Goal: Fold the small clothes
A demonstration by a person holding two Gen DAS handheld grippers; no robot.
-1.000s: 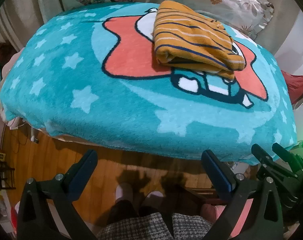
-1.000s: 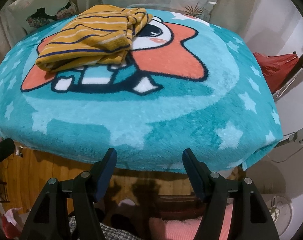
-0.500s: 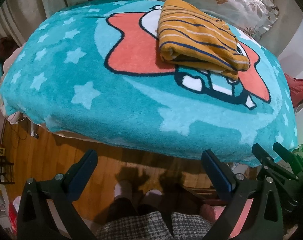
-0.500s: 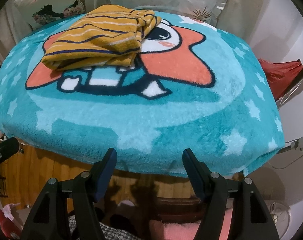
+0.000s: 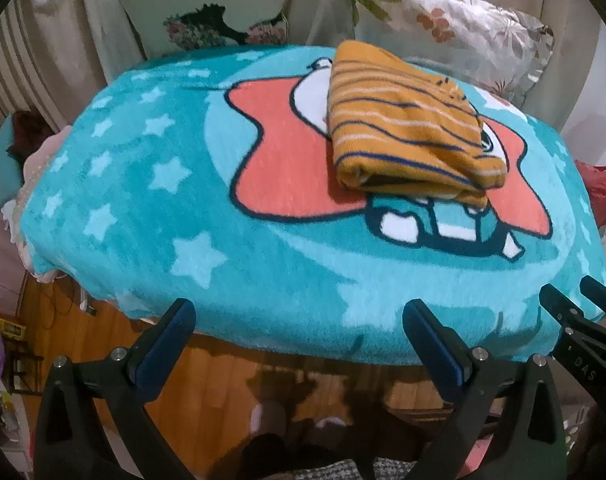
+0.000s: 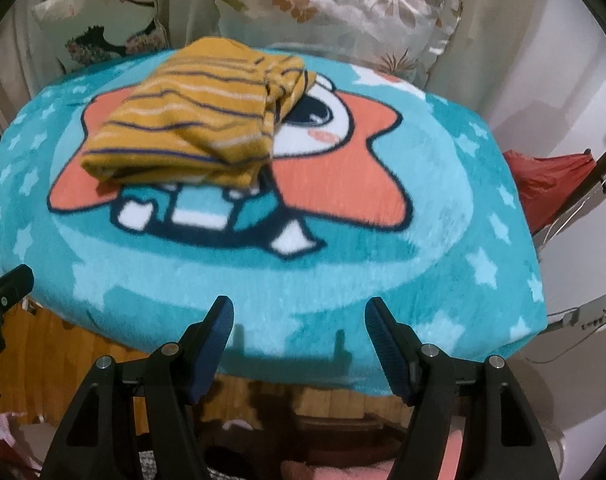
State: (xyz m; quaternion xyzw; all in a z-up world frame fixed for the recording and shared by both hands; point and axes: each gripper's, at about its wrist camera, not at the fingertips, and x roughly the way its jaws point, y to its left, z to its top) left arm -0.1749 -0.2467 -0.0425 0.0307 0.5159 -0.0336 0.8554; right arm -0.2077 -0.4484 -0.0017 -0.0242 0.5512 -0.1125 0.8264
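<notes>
A mustard-yellow garment with navy and white stripes lies folded in a thick bundle on a teal blanket with stars and an orange star cartoon. It also shows in the right wrist view, far left of centre. My left gripper is open and empty, at the blanket's near edge, well short of the garment. My right gripper is open and empty, also at the near edge of the blanket.
Two patterned pillows stand behind the blanket against curtains. A red bag lies to the right. Wooden floor and my feet show below the blanket's front edge. The right gripper's tips show at the left view's right edge.
Both grippers have tilted up and moved a little toward the blanket, so the pillows behind come into view. The folded garment has not moved. Both jaws stay open.
</notes>
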